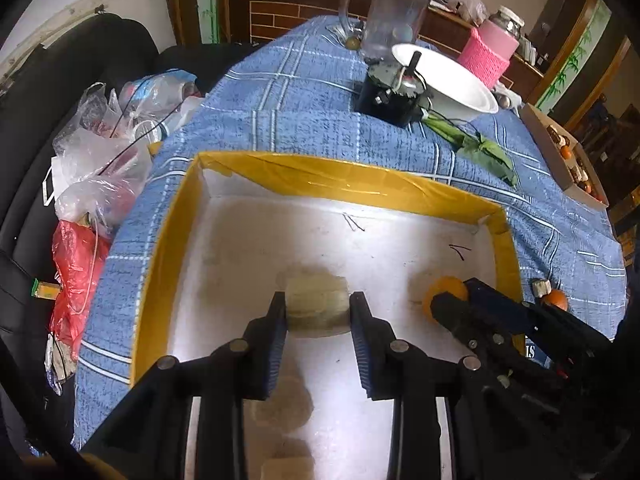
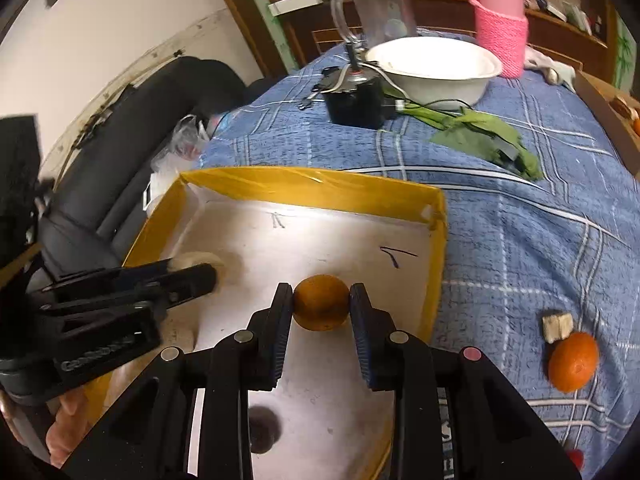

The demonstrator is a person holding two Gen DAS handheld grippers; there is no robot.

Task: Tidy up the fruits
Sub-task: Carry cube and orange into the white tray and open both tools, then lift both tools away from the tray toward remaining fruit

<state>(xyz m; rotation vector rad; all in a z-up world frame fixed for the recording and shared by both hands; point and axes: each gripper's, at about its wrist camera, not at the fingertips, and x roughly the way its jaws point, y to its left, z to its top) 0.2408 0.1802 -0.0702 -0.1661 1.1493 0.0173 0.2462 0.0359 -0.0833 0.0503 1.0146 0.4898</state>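
Both grippers hang over a white tray with a yellow rim [image 1: 320,176] [image 2: 312,188] on a blue checked cloth. My left gripper [image 1: 319,312] is shut on a pale, cream-coloured chunk of fruit [image 1: 316,304], held just above the tray floor. At the right of the tray my right gripper [image 2: 321,308] is shut on a small orange [image 2: 321,307]; the left wrist view shows that orange [image 1: 444,292] beside the right gripper's dark fingers. In the right wrist view the left gripper [image 2: 196,276] holds the pale chunk [image 2: 196,262] at the tray's left.
A second orange [image 2: 574,362] and a small beige cube [image 2: 557,326] lie on the cloth right of the tray. Behind it are a black box [image 1: 390,100], a white bowl [image 2: 434,66], green leaves [image 2: 484,138], a clear jug [image 1: 394,16] and a pink-sleeved jar [image 2: 500,36]. Plastic bags [image 1: 96,168] pile at the left.
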